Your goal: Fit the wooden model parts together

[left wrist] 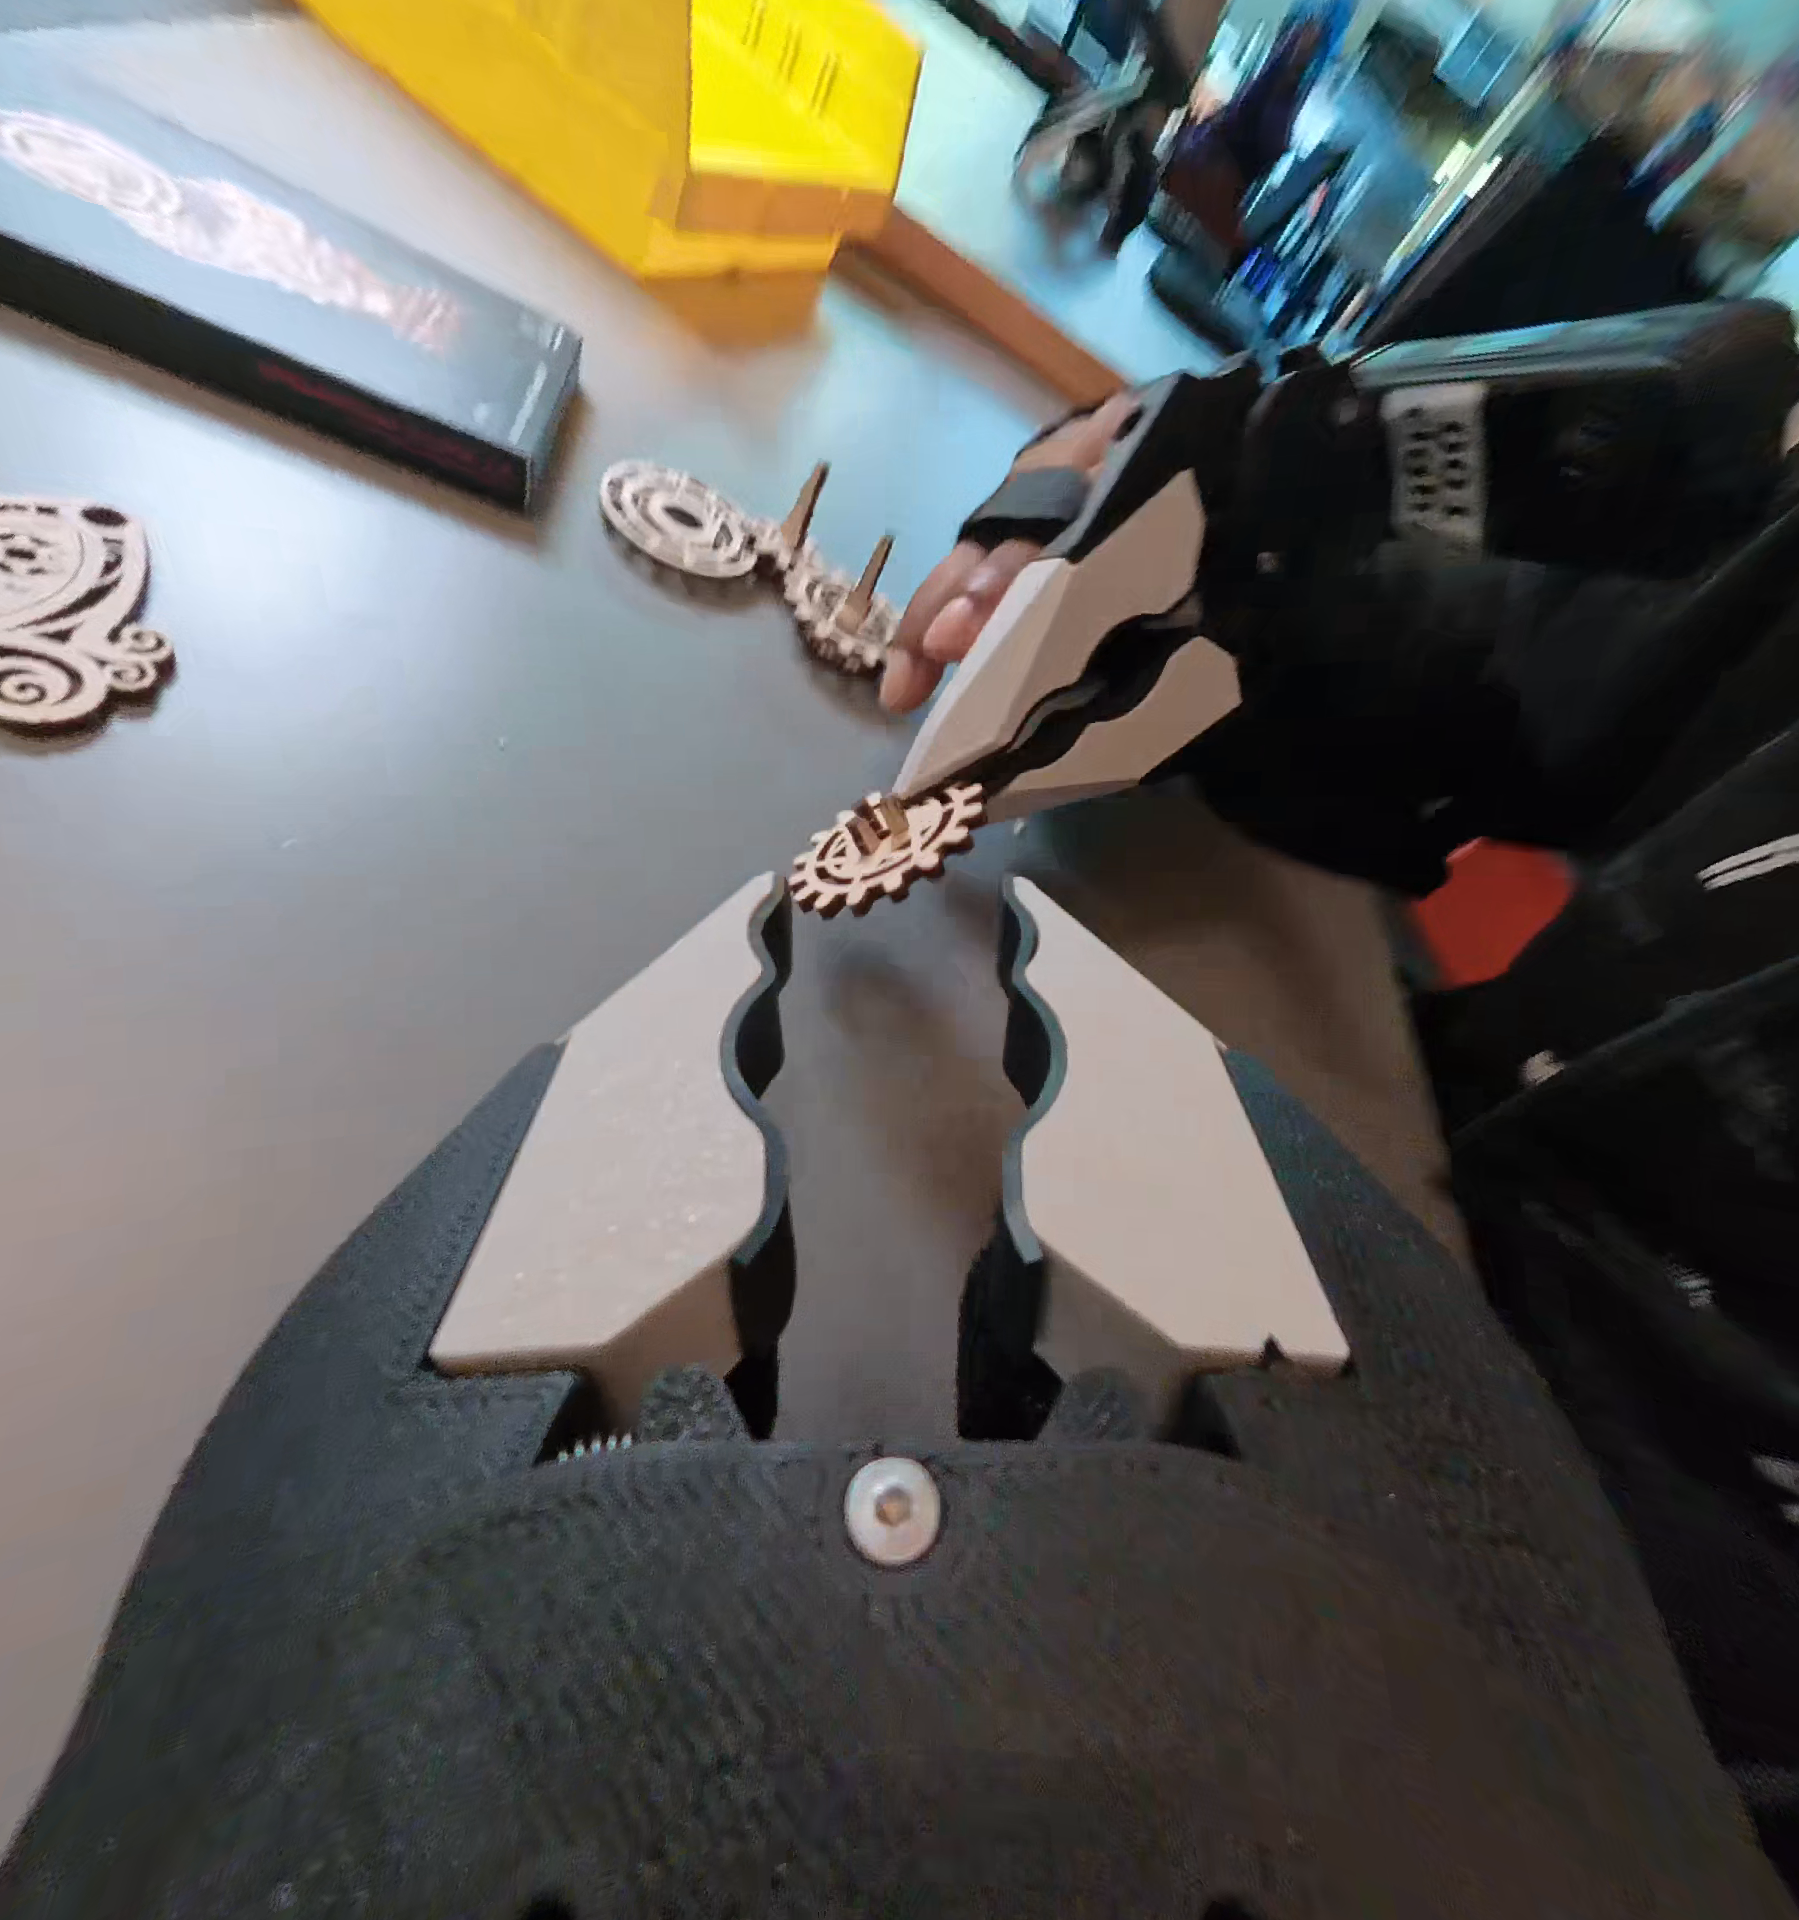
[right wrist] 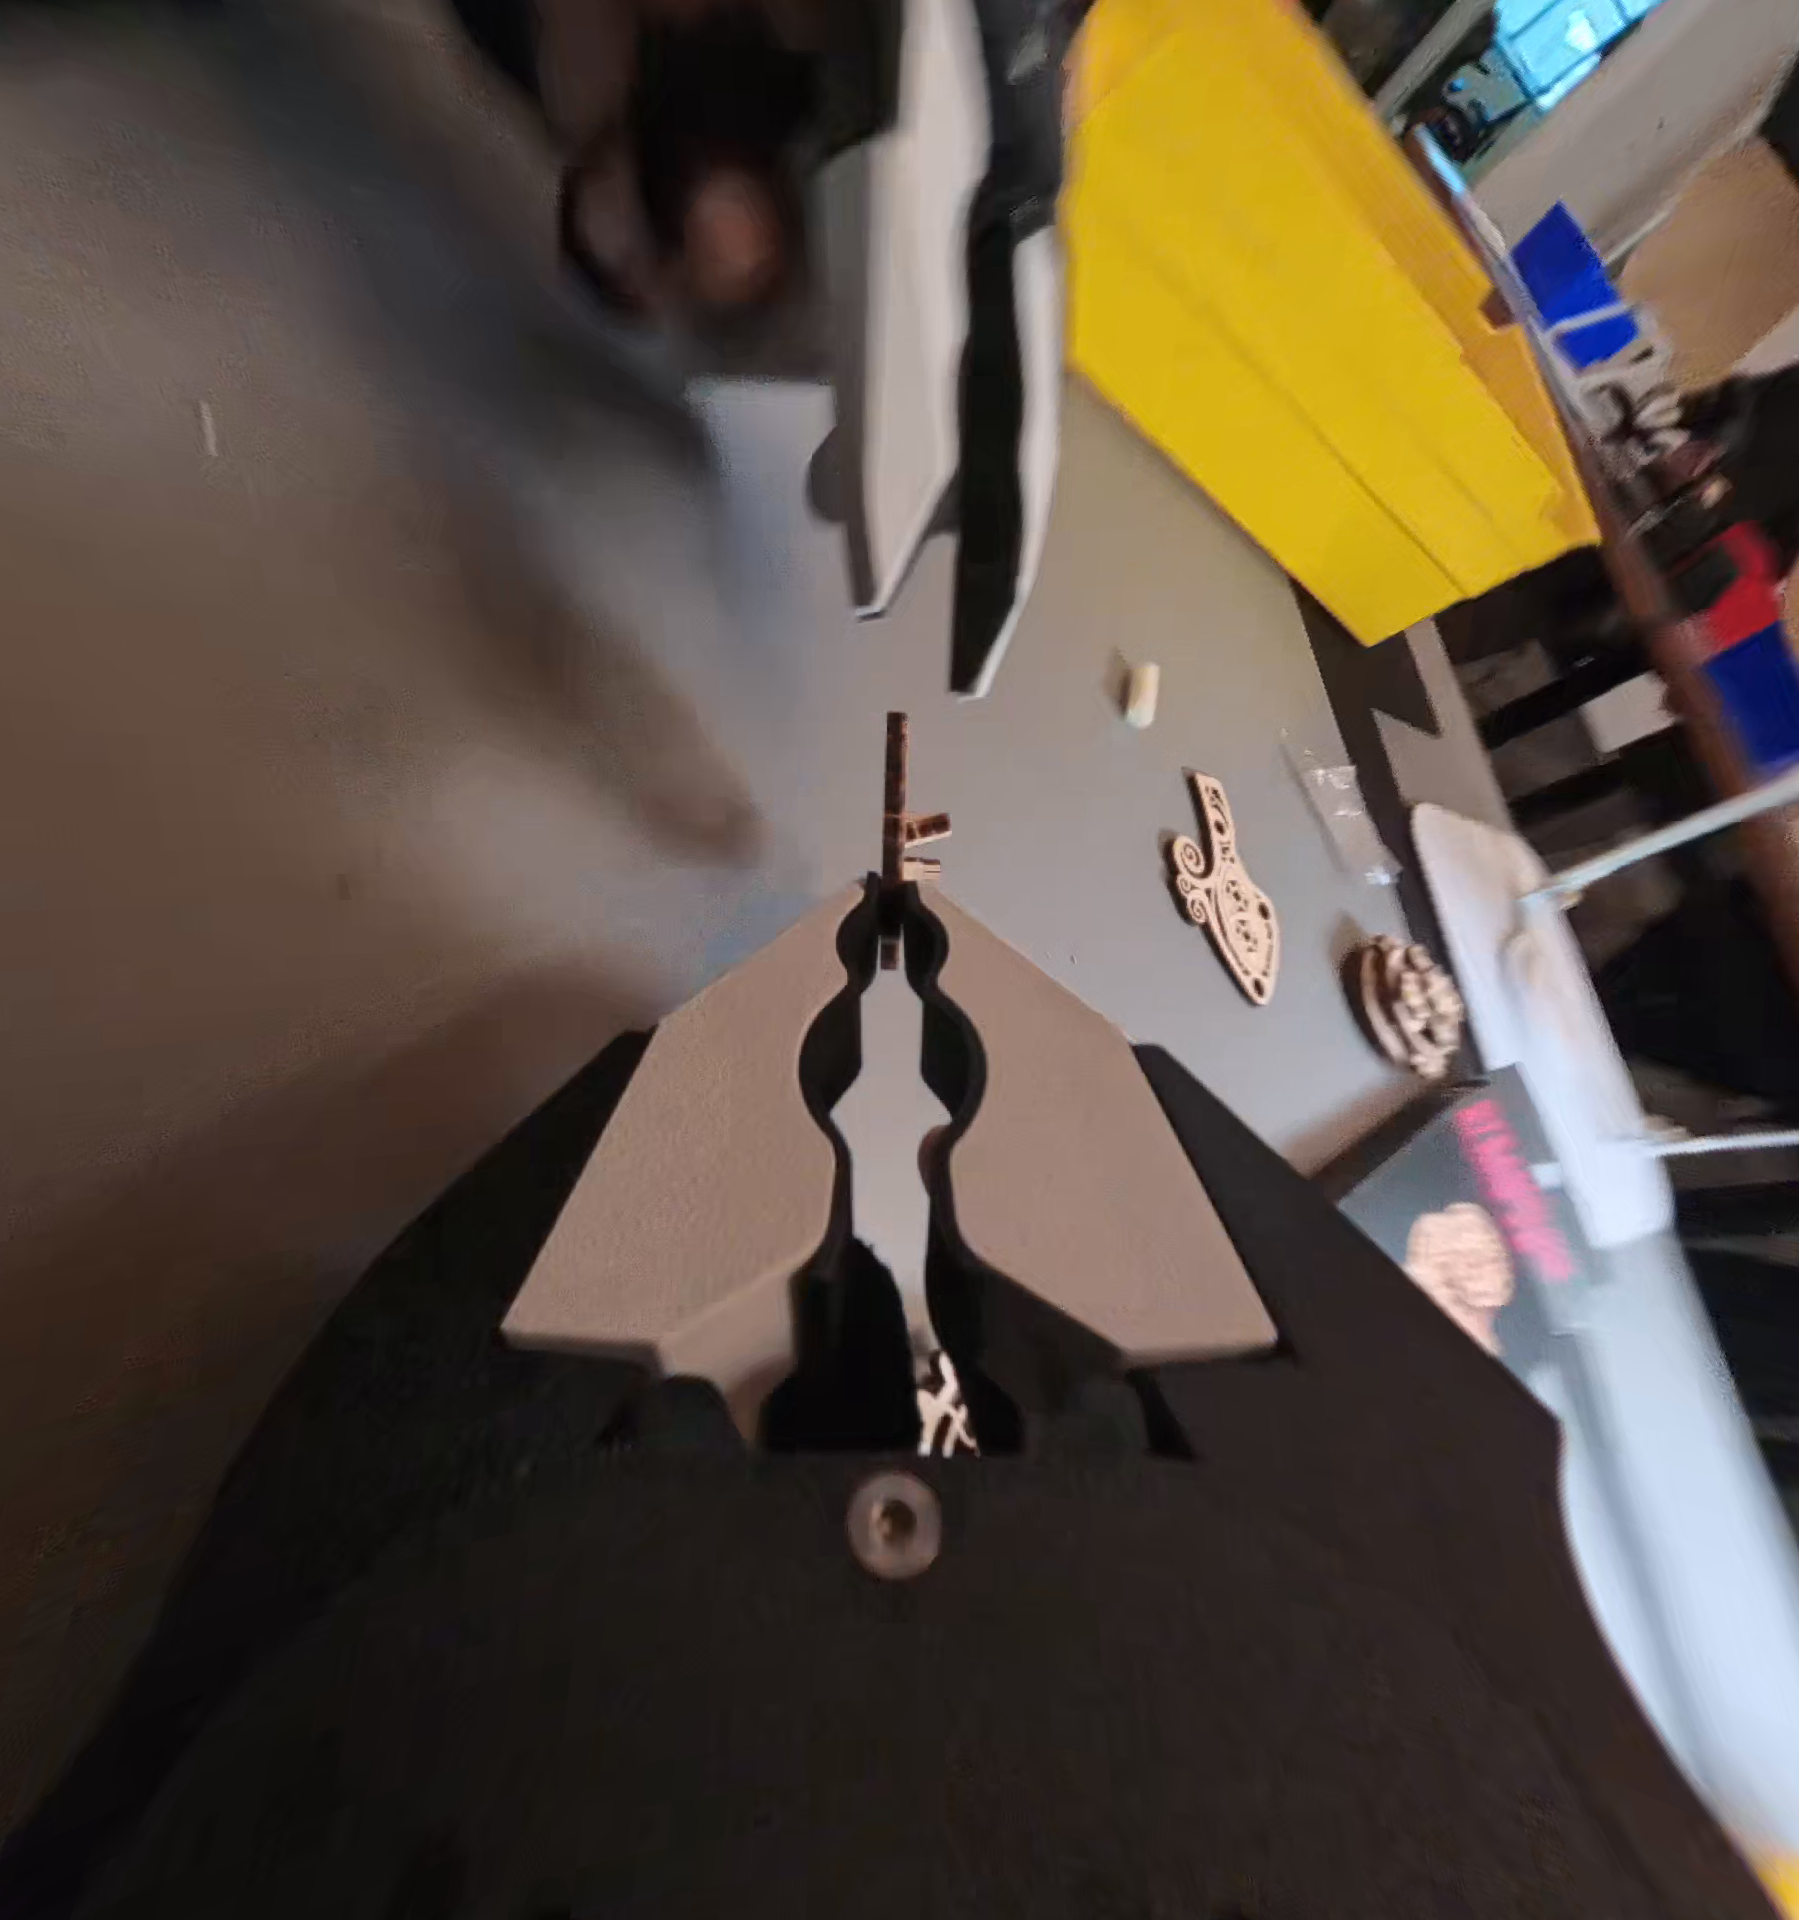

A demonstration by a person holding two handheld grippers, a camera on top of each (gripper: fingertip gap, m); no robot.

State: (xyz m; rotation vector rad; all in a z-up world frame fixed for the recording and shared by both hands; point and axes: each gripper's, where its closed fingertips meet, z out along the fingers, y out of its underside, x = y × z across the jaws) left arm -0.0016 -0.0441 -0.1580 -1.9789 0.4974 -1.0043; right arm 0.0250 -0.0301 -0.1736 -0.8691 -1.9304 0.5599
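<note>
My right gripper [right wrist: 890, 914] is shut on the rim of a small wooden gear [right wrist: 893, 821] with short pegs, seen edge-on and held above the dark table [right wrist: 1061, 831]. In the left wrist view the right gripper [left wrist: 942, 790] comes in from the upper right with the gear [left wrist: 884, 847] at its tips. My left gripper [left wrist: 890, 904] is open and empty, its tips just below the gear; the left fingertip [left wrist: 765, 904] is close to the gear's teeth. The left gripper also shows in the right wrist view [right wrist: 926, 644], beyond the gear.
A wooden gear assembly [left wrist: 749, 551] with upright pegs, an ornate wooden plate [left wrist: 33, 613], a black box [left wrist: 251, 291] and a yellow box [left wrist: 666, 135] lie on the table [left wrist: 355, 831]. A gloved hand [left wrist: 936, 623] holds the right gripper. A small white piece [right wrist: 1139, 691] lies farther off.
</note>
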